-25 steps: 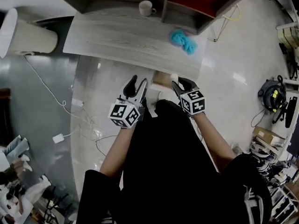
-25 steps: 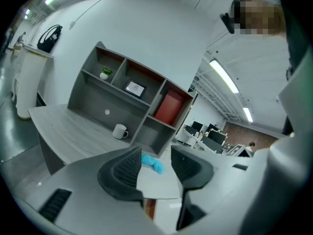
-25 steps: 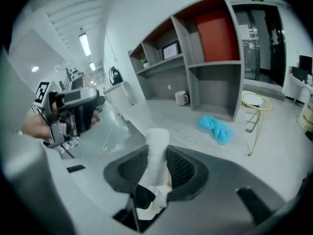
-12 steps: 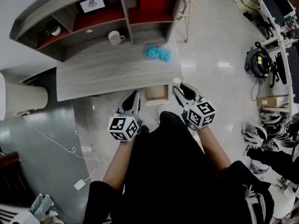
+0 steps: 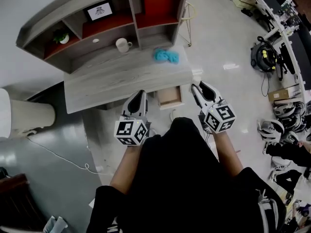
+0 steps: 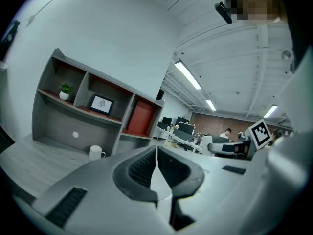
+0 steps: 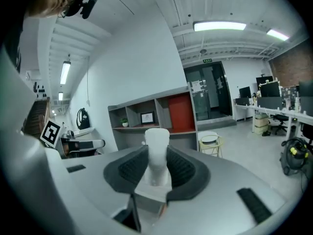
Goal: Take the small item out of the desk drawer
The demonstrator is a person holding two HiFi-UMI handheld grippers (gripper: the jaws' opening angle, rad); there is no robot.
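Note:
My right gripper (image 5: 201,88) (image 7: 157,154) is shut on a small white item (image 7: 156,153), which stands upright between the ribbed pads. My left gripper (image 5: 138,100) (image 6: 156,153) is shut with nothing in it, its pads meeting edge to edge. In the head view both grippers hover in front of the grey desk (image 5: 121,76), one on each side of the open drawer (image 5: 170,96) and above it. The drawer sticks out from under the desk's front edge and its wooden inside looks bare. My black-clad body fills the lower half of the head view.
On the desk are a white mug (image 5: 123,44) and a blue cloth (image 5: 166,56), with a shelf unit (image 5: 97,28) behind them. A white cylinder (image 5: 29,115) and a floor cable (image 5: 63,154) lie left. A stool (image 5: 187,8) and equipment (image 5: 265,57) stand right.
The left gripper's jaws went from open to shut, empty. Both grippers have risen away from the drawer, the right one keeping the white item. The head view has swung, showing more of the shelves.

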